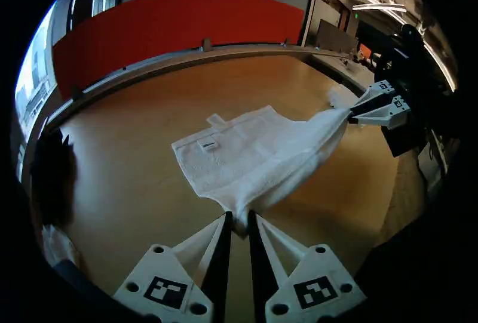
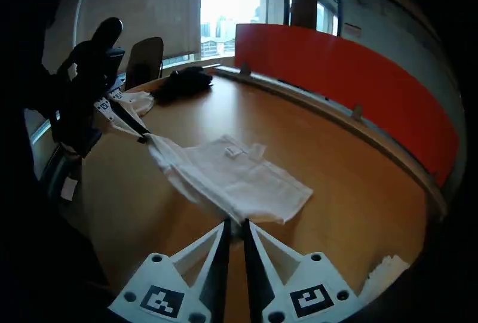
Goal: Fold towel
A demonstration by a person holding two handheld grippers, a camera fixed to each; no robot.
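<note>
While the towel (image 1: pixel 257 150) is sagging onto the table (image 1: pixel 131 174), we are clamping its corners in left gripper (image 1: pixel 239 224) and right gripper (image 2: pixel 236 227).

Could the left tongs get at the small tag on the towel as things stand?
Probably not yet: the left tongs are shut on a corner of the towel. The way to the tag looks free, once they let go.

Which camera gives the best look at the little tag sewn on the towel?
The left gripper view: the tag looks larger and sharper there, lying on the flat part of the towel. The right gripper view shows the same tag smaller and fainter.
</note>
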